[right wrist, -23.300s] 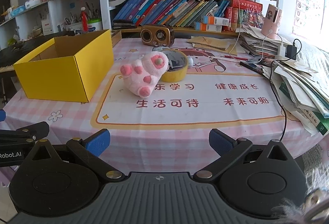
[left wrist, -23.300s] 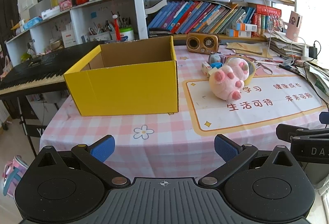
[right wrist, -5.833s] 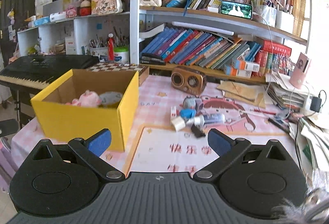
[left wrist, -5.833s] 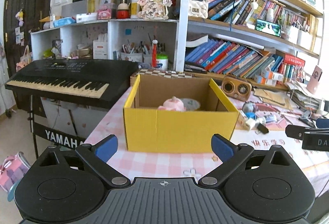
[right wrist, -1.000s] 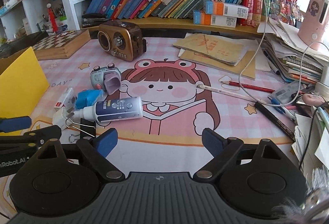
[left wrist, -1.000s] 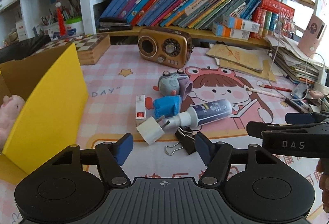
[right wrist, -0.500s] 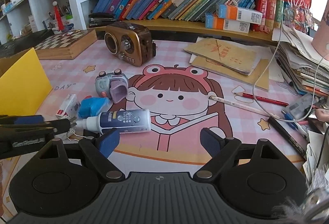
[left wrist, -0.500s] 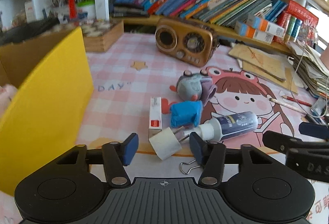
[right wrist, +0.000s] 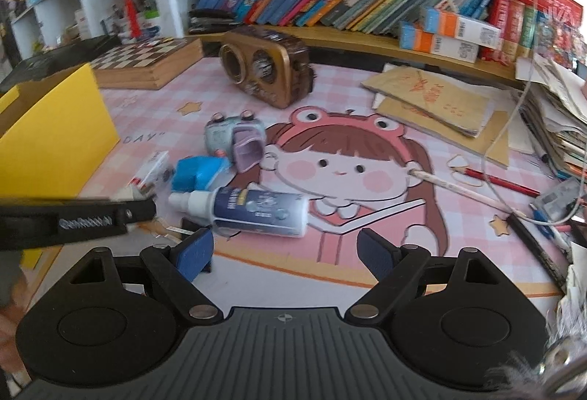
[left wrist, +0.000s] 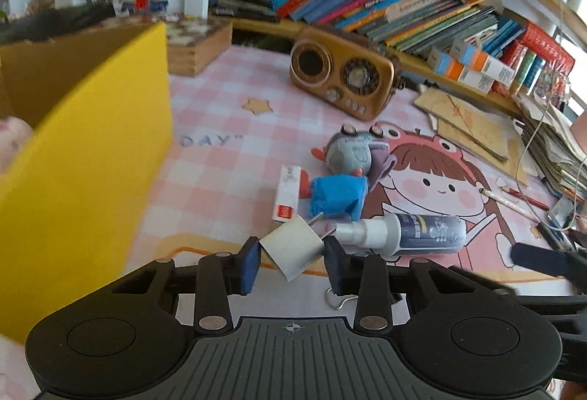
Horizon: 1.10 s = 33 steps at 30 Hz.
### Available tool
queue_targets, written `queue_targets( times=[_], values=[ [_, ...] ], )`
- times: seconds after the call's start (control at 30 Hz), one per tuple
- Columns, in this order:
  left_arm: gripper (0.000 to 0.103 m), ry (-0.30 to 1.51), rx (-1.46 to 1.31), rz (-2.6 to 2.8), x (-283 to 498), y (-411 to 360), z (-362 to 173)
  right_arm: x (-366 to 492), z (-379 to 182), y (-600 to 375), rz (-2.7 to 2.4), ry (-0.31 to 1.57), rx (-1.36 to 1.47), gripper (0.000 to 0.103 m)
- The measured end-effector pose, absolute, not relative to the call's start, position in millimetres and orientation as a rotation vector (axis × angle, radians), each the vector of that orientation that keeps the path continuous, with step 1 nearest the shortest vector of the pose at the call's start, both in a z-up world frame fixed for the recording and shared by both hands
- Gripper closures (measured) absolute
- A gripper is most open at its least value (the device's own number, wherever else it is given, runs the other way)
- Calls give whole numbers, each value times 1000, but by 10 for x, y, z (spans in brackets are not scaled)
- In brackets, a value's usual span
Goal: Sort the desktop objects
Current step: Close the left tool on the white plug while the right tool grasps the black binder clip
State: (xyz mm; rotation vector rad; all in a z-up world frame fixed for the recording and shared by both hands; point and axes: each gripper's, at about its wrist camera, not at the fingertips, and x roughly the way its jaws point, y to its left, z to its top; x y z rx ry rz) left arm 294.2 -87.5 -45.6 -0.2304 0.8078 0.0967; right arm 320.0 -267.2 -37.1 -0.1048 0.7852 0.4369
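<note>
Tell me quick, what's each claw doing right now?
Left gripper: closed on the white charger plug.
Right gripper: open, holding nothing.

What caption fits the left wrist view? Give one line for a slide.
Left gripper fingers closing around the white plug adapter, yellow box alongside.

Read only `DAY"` in grey letters on the pink checked tablecloth [left wrist: 211,141], ahead-left of the left gripper [left wrist: 291,255].
</note>
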Motion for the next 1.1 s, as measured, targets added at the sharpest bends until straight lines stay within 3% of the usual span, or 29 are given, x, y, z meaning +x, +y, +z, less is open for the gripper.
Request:
queue_targets(
  times=[0.1, 0.2, 0.5, 0.57, 0.73, 1.1],
  values=[
    [67, 784, -235, 90, 2811, -815, -324, 3165, -429, -2575, 484, 793, -127, 18],
    [67, 742, -242, 91, 2695, -771, -175, 3154, -481, -2450, 535, 798, -150, 25],
    [67, 710, -210, 90, 2511, -739, -19, 3229, -568, -2105, 609, 791, -160, 54],
    [67, 712, -211, 87, 2481, -737, -24, 3226, -575, -2071, 611, 788, -170, 69],
    [67, 704, -203, 68, 2437, -757, -6, 3188, -545, -2065, 622, 751, -188, 92],
    [67, 694, -206, 55, 2382, -797, 13, 3125, -400, -2230, 596, 693, -148, 101]
  ],
)
